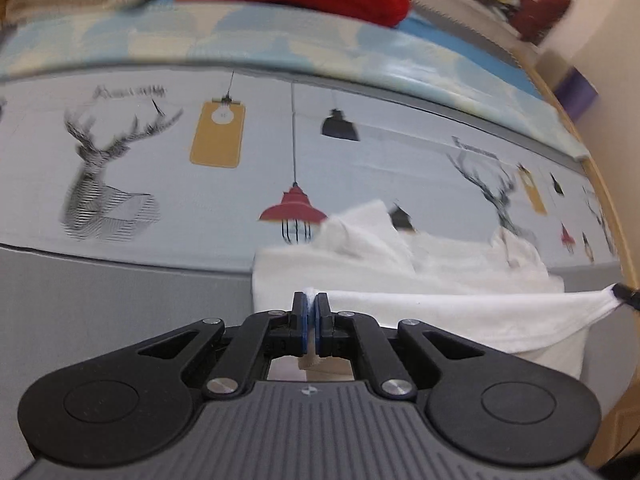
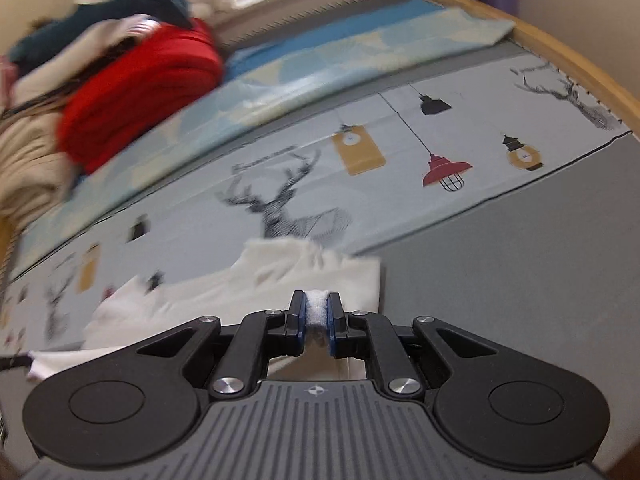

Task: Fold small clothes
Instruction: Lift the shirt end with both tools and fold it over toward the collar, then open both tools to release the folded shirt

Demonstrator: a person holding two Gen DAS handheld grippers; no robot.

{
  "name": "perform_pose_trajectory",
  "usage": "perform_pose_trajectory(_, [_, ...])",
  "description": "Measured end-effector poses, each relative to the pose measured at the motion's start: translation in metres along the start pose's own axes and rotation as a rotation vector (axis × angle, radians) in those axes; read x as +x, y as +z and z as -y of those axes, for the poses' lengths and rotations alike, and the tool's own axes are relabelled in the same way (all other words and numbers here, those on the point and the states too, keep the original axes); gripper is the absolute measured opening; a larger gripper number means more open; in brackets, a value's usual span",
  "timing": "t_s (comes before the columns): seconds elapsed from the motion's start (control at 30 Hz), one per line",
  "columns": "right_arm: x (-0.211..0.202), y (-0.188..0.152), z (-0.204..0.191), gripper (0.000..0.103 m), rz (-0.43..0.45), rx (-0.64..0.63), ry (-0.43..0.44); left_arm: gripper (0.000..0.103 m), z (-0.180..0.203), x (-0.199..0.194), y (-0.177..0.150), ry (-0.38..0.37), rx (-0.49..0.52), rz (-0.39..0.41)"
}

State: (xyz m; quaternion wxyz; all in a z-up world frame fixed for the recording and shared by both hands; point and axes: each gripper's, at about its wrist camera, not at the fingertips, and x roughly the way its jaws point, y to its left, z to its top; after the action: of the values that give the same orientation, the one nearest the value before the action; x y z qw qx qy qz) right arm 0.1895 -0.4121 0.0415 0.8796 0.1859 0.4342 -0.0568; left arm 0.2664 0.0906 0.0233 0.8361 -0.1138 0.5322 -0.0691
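A small white garment (image 1: 440, 280) lies on the grey printed cloth, its near edge lifted and stretched between both grippers. My left gripper (image 1: 310, 300) is shut on one corner of that edge. The other gripper's tip (image 1: 628, 294) shows at the right, holding the far corner. In the right wrist view the white garment (image 2: 224, 292) spreads ahead and to the left, and my right gripper (image 2: 317, 304) is shut on a thick bunch of its fabric. The left gripper's tip (image 2: 12, 362) shows at the left edge.
A grey cloth with deer and lamp prints (image 1: 224, 168) covers the surface, with a light blue patterned cloth (image 1: 280, 40) behind it. A pile of red (image 2: 140, 92) and beige clothes (image 2: 28, 160) sits at the back. A wooden rim (image 2: 560, 48) bounds the surface.
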Motion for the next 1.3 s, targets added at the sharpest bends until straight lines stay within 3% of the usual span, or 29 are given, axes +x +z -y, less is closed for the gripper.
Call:
perform_pose_trajectory(0.07, [0.034,0.011,0.0,0.016,0.036,-0.001,-0.044,0.005,-0.025,0.018,0.011,-0.024,-0.139,0.011])
perform_pose_trajectory(0.13, [0.059,0.012,0.01,0.022,0.028,0.027,-0.118,0.007,-0.038,0.022,0.019,-0.021,-0.194,0.015])
perform_pose_trajectory(0.27, [0.075,0.021,0.035,0.022,-0.018,0.107,0.0,0.014,-0.034,0.023,0.032,-0.09,-0.039,-0.007])
perform_pose_trajectory(0.37, [0.081,0.028,0.037,0.026,-0.027,0.001,0.066,0.016,-0.032,0.039,0.027,-0.069,0.052,-0.062])
perform_pose_trajectory(0.53, [0.104,0.02,0.044,0.026,-0.149,-0.072,0.118,0.023,-0.011,0.065,0.018,-0.049,0.213,-0.091])
perform_pose_trajectory(0.67, [0.119,0.013,0.035,0.033,-0.192,-0.153,0.108,0.034,0.001,0.082,0.016,0.003,0.262,-0.069])
perform_pose_trajectory(0.73, [0.129,0.008,0.028,0.034,-0.202,-0.209,0.096,0.035,0.003,0.088,0.02,0.028,0.259,-0.022])
perform_pose_trajectory(0.9, [0.142,0.012,0.025,0.034,-0.149,-0.2,0.089,0.035,-0.005,0.1,0.029,-0.015,0.191,0.013])
perform_pose_trajectory(1.07, [0.147,0.016,0.021,0.031,-0.115,-0.21,0.077,0.032,-0.003,0.101,0.03,-0.063,0.211,0.052])
perform_pose_trajectory(1.1, [0.147,0.017,0.02,0.028,-0.101,-0.211,0.077,0.008,-0.002,0.1,0.031,-0.061,0.22,0.069])
perform_pose_trajectory(1.13, [0.146,0.018,0.018,0.013,-0.09,-0.212,0.077,0.006,-0.002,0.097,0.032,-0.06,0.228,0.096])
perform_pose_trajectory(1.17, [0.146,0.019,0.017,0.005,-0.08,-0.215,0.072,0.005,-0.006,0.091,0.035,-0.079,0.214,0.134])
perform_pose_trajectory(1.3, [0.131,0.034,0.017,0.005,0.038,-0.159,0.092,0.005,-0.013,0.079,0.043,-0.083,0.153,0.228])
